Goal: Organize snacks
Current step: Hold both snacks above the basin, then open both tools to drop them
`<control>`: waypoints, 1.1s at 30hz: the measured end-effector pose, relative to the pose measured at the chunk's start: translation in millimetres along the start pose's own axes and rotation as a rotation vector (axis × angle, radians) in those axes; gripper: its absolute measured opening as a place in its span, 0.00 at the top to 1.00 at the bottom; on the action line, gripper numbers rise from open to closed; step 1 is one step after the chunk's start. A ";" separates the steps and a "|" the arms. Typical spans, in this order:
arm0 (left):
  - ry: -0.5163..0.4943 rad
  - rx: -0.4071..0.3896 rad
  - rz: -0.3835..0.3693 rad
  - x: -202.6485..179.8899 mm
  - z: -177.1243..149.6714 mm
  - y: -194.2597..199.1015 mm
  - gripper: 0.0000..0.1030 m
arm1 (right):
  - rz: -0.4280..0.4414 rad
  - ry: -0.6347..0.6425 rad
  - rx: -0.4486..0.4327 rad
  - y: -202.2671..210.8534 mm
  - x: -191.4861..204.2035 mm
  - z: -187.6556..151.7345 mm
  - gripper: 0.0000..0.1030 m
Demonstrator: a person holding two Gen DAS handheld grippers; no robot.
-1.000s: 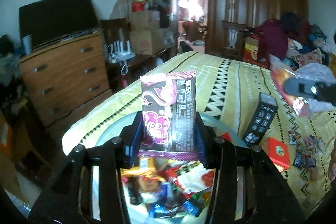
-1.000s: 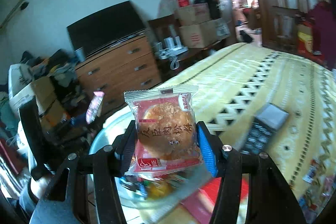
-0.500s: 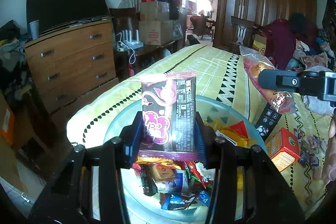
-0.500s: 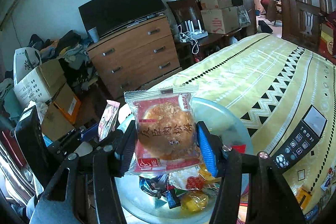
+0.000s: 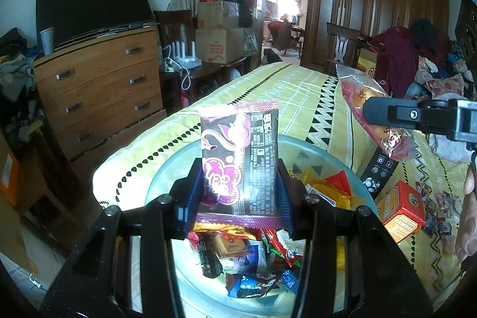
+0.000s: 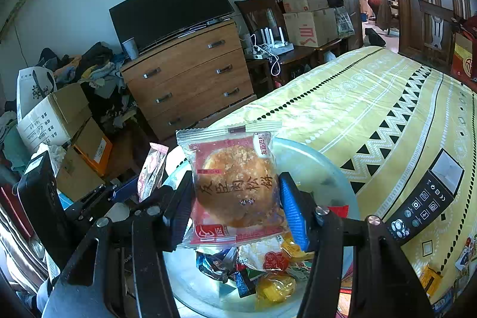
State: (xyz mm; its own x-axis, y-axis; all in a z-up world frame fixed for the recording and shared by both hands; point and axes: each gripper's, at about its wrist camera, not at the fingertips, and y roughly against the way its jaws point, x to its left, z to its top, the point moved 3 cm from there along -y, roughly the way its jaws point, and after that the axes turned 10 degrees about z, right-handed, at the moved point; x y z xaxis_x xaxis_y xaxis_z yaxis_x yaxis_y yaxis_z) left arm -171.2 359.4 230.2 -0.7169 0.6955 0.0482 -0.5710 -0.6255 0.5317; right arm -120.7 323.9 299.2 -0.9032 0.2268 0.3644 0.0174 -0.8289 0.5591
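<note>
My left gripper (image 5: 238, 198) is shut on a dark purple snack packet (image 5: 240, 157), held upright over a clear glass bowl (image 5: 167, 178) with several wrapped snacks inside. My right gripper (image 6: 235, 210) is shut on a clear-and-red pastry packet (image 6: 234, 187), held upright over the same bowl (image 6: 331, 169). In the left wrist view the right gripper and its pastry packet (image 5: 378, 118) hang at the right above the bowl's edge. In the right wrist view the left gripper with the purple packet (image 6: 152, 172) shows at the left.
The bowl sits at the corner of a bed with a yellow patterned cover (image 5: 298, 97). A black remote (image 6: 426, 198), a red box (image 5: 401, 210) and loose small snacks (image 5: 432, 213) lie on the bed. A wooden dresser (image 5: 98, 91) and cardboard boxes (image 6: 53, 118) stand beyond.
Both grippers have moved over the bowl, each keeping its packet. The view has pulled back, so more of the bowl shows under both.
</note>
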 end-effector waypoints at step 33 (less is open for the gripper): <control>-0.011 0.009 -0.002 1.3 -3.5 0.2 0.56 | 0.002 0.001 0.005 -0.6 0.0 -2.0 0.42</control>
State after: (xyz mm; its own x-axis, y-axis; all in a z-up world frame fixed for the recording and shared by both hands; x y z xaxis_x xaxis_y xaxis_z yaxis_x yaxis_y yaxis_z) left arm -173.7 358.9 227.4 -0.7112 0.7008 0.0559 -0.5692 -0.6207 0.5392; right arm -121.6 323.4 297.4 -0.9038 0.2246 0.3643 0.0211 -0.8268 0.5621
